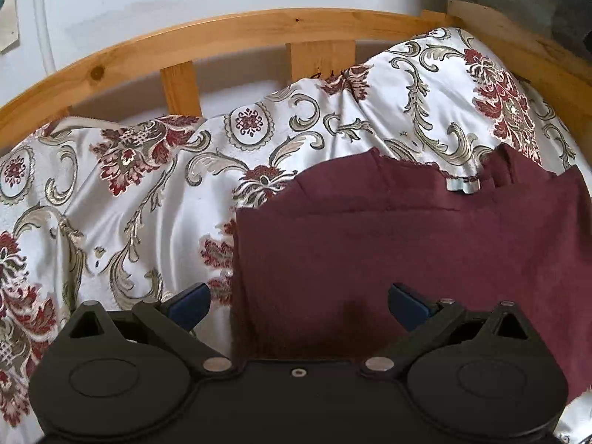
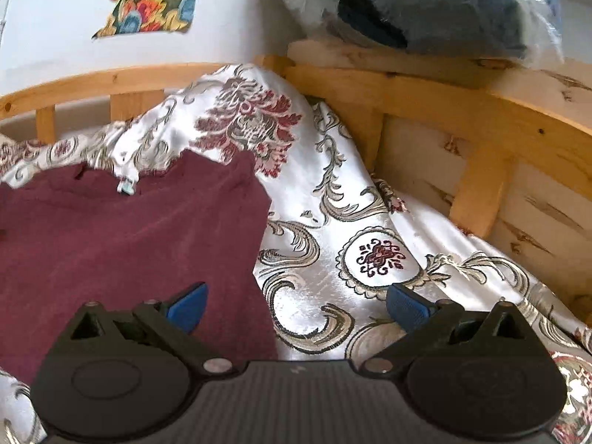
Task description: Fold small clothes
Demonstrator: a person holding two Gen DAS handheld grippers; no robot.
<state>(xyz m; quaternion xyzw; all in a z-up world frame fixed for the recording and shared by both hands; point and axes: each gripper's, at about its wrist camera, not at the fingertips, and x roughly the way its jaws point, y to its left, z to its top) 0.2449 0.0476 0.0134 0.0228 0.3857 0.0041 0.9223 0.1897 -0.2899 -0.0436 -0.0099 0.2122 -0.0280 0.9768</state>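
We hold both grippers wide open and empty — left gripper [image 1: 299, 301] over the maroon garment's [image 1: 407, 244] nine-o'clock edge, right gripper [image 2: 296, 301] over its three-o'clock edge — seemingly poised to pinch and fold.

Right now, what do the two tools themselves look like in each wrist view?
Both match: the left tool and right tool have black bodies with round hubs, triangular cut-outs, silver pivot pins and blue finger pads. The right one's base is ribbed. No cables, labels or sleeves show.
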